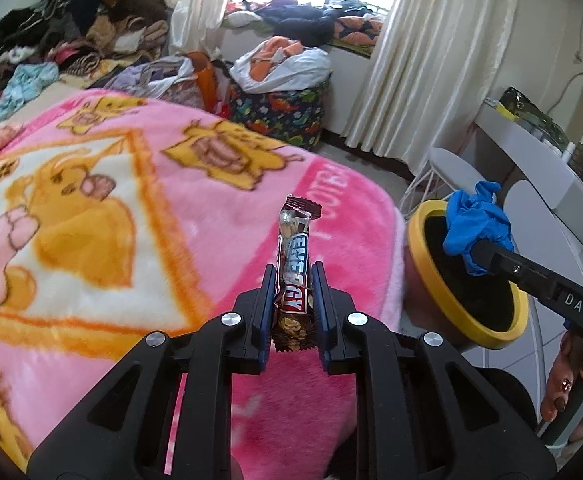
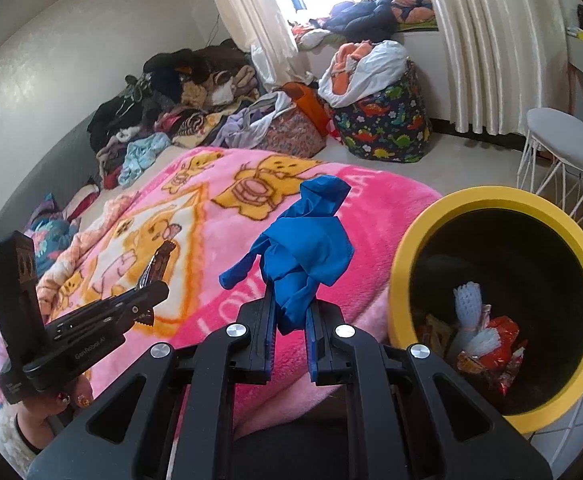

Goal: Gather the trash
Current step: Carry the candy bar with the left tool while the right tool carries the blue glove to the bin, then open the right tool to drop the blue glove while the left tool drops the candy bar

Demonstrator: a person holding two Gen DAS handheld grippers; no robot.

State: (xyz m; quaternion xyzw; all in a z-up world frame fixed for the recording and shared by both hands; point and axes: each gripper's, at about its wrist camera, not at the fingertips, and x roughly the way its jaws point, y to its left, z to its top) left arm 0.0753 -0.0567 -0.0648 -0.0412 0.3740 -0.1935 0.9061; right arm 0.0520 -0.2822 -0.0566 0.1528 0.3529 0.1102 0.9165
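My left gripper is shut on a brown energy bar wrapper, held upright above the pink blanket. My right gripper is shut on a crumpled blue glove. In the left wrist view that glove hangs over the mouth of the yellow-rimmed bin. In the right wrist view the bin stands to the right, with wrappers and white netting inside. The left gripper shows at lower left there, with the wrapper sticking out of its tips.
A pink cartoon blanket covers the bed beside the bin. Piles of clothes lie at the far end, a dinosaur-print hamper and a white wire stool stand on the floor, and a white desk is at right.
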